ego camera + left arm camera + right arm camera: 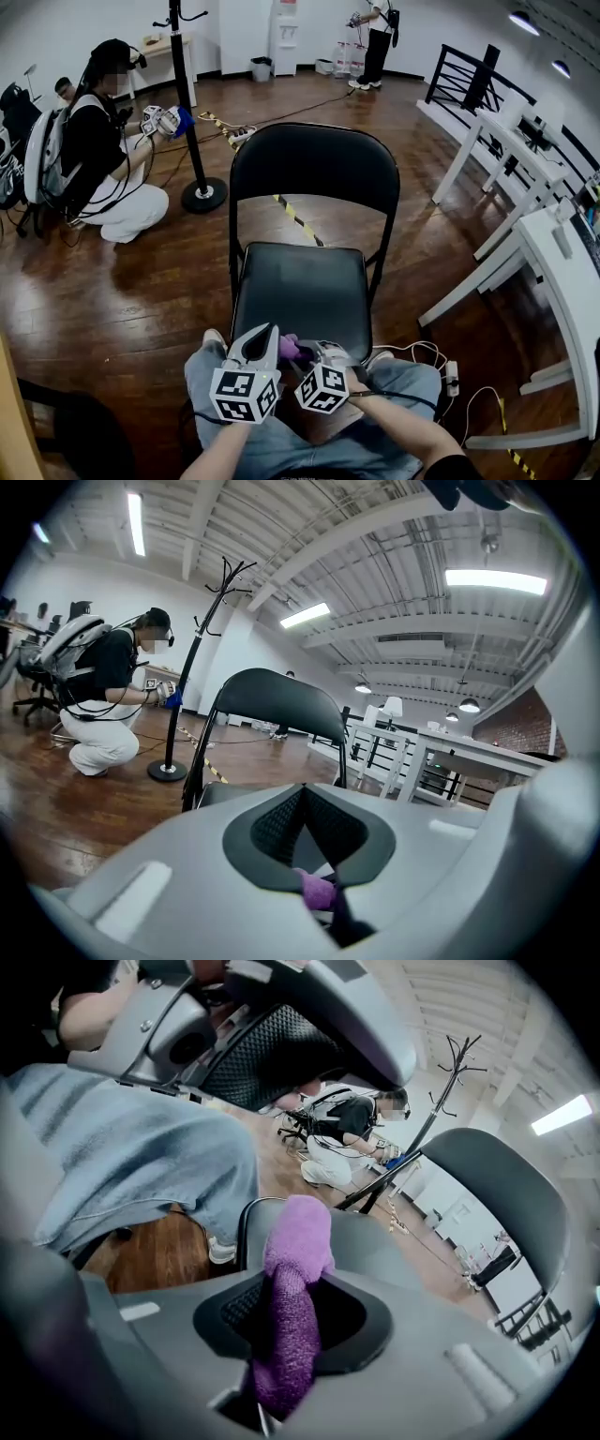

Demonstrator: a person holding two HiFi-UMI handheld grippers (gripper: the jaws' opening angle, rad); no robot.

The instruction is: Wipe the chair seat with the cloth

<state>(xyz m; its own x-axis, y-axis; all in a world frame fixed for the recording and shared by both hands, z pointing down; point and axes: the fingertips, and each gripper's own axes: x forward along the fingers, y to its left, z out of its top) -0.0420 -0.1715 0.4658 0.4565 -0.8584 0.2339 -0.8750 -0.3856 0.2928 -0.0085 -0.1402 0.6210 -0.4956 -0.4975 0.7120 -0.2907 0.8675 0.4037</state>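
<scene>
A black folding chair stands in front of me, its seat (300, 286) bare and its backrest (314, 169) upright. Both grippers hover at the seat's near edge, over my knees. My right gripper (307, 354) (295, 1279) is shut on a purple cloth (298, 1232), which pokes out past its jaws as a rolled wad. This cloth (289, 349) sits between the two grippers. My left gripper (267, 333) (302, 787) is shut, its mesh pads meeting at the tips, and a scrap of the purple cloth (317, 890) shows low near its base. The chair's backrest (272, 696) rises beyond it.
A person in black and white (98, 159) kneels at the left beside a black coat stand (192, 122) with a round base. White tables (525, 234) line the right side. Cables and a power strip (450, 375) lie on the wood floor by my right leg. Another person (378, 42) stands far back.
</scene>
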